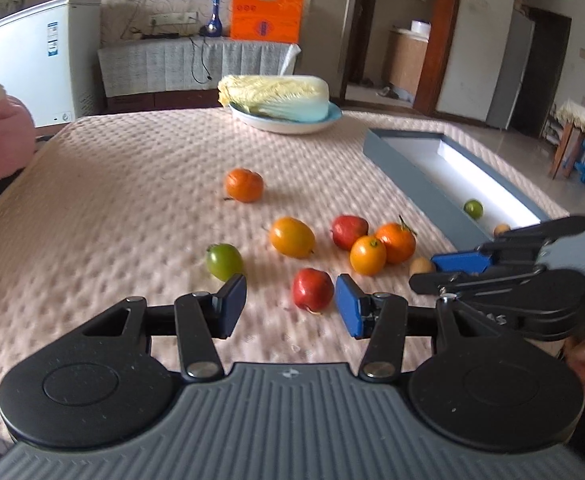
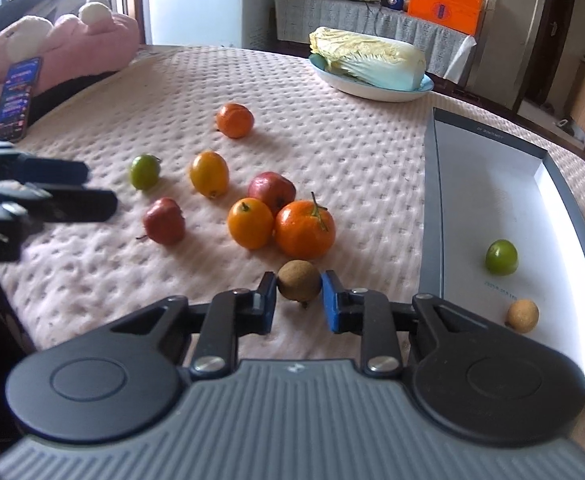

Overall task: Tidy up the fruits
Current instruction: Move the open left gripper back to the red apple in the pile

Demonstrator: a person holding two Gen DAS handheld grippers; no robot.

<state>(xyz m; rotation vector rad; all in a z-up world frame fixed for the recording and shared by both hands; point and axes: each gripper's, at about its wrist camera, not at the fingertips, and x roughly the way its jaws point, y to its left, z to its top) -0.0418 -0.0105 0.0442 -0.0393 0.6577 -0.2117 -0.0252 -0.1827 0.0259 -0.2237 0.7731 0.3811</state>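
Several fruits lie on the pink quilted table. My right gripper [image 2: 298, 298] has its pads on both sides of a brown longan [image 2: 298, 282], shut on it at table level; the fruit also shows in the left wrist view [image 1: 421, 266]. My left gripper [image 1: 290, 306] is open and empty, with a red fruit [image 1: 312, 290] just ahead between its fingers and a green fruit [image 1: 224, 261] by the left finger. A grey tray [image 2: 432, 216] at the right holds a green fruit [image 2: 501, 257] and a longan [image 2: 522, 315].
Oranges [image 2: 304, 229] [image 2: 235, 120], yellow fruits [image 2: 250, 223] [image 2: 209, 174] and another red fruit [image 2: 271, 191] lie mid-table. A cabbage on a blue plate [image 2: 372, 90] stands at the back. A pink plush and a phone [image 2: 14, 98] lie at the left edge.
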